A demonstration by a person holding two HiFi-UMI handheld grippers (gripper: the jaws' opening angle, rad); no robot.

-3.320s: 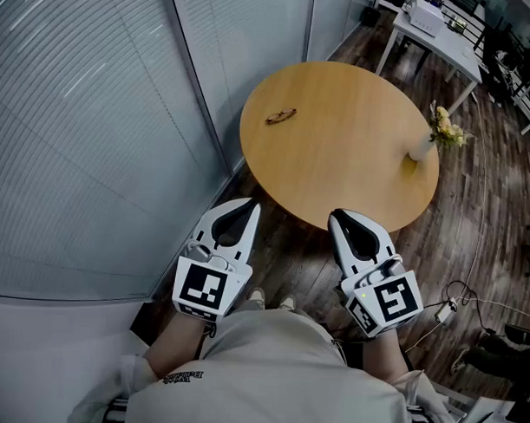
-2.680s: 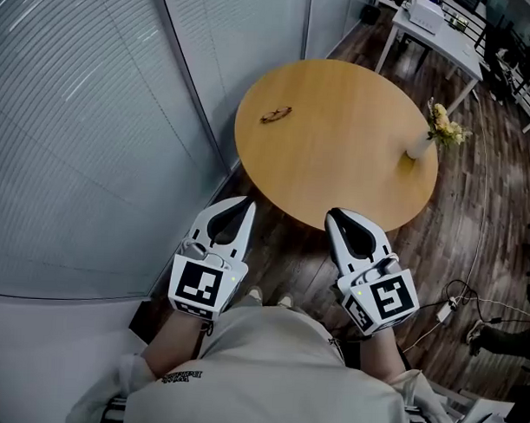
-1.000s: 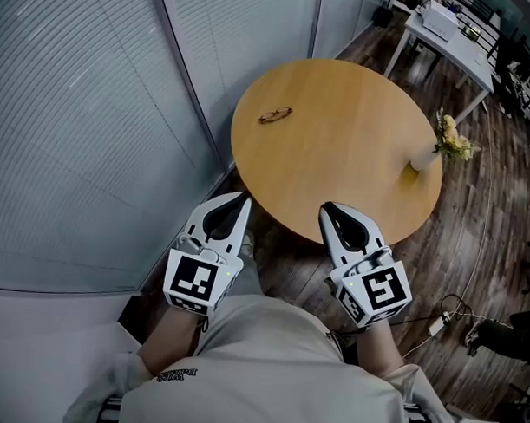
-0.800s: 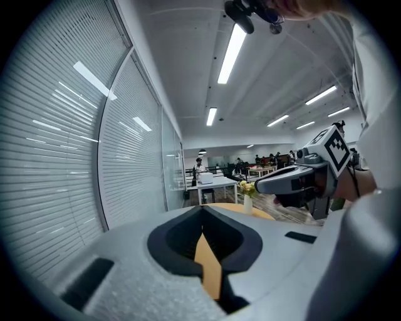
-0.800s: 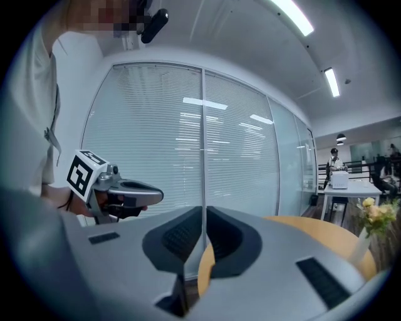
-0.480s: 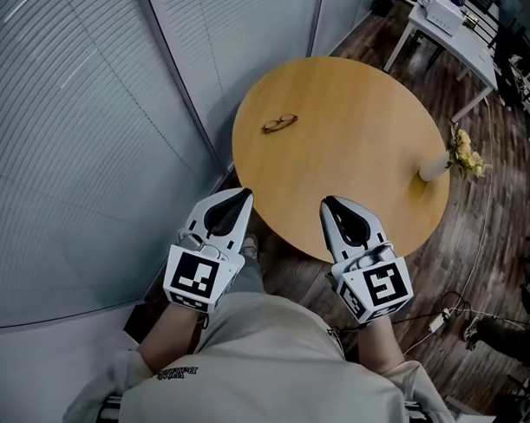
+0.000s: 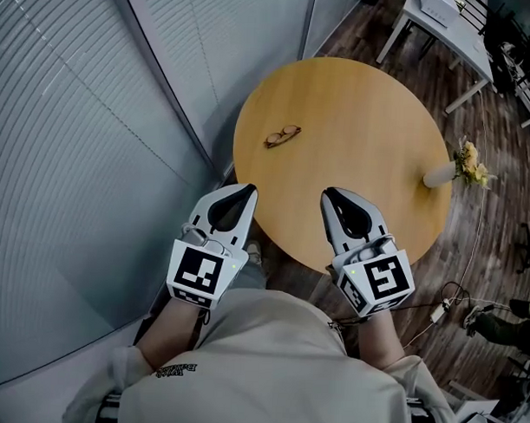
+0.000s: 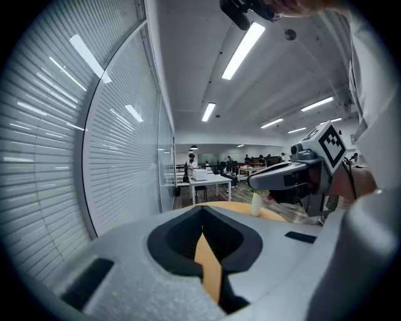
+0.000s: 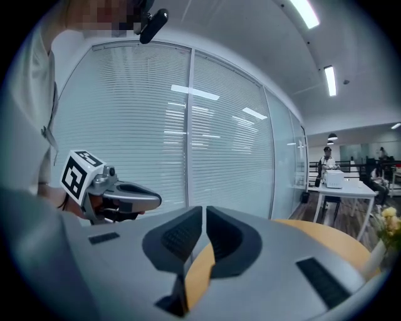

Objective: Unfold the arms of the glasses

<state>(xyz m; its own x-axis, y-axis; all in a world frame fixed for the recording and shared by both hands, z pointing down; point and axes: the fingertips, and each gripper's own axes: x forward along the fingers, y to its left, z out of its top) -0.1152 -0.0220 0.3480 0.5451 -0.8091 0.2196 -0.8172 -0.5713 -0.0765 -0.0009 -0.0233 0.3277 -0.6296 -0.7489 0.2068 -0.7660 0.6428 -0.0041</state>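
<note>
The glasses (image 7: 282,136), brown-framed, lie on the left part of the round wooden table (image 7: 364,114); they are too small to tell how their arms stand. My left gripper (image 7: 250,189) hangs shut and empty at the table's near edge, well short of the glasses. My right gripper (image 7: 326,192) is beside it over the near rim, its jaws together with nothing between them. In the left gripper view the closed tips (image 8: 202,210) point toward the table (image 8: 232,207), with the right gripper (image 8: 285,177) alongside. The glasses show in neither gripper view.
A glass partition with blinds (image 7: 95,114) curves along the left, close to the table. A white vase of yellow flowers (image 7: 449,172) stands at the table's right edge. A white desk (image 7: 436,21) is at the back right, and cables (image 7: 444,308) lie on the wooden floor.
I have come closer to the table. Both grippers have moved forward, from over the floor to the table's near edge, and the glasses now lie nearer. The jaws stay together.
</note>
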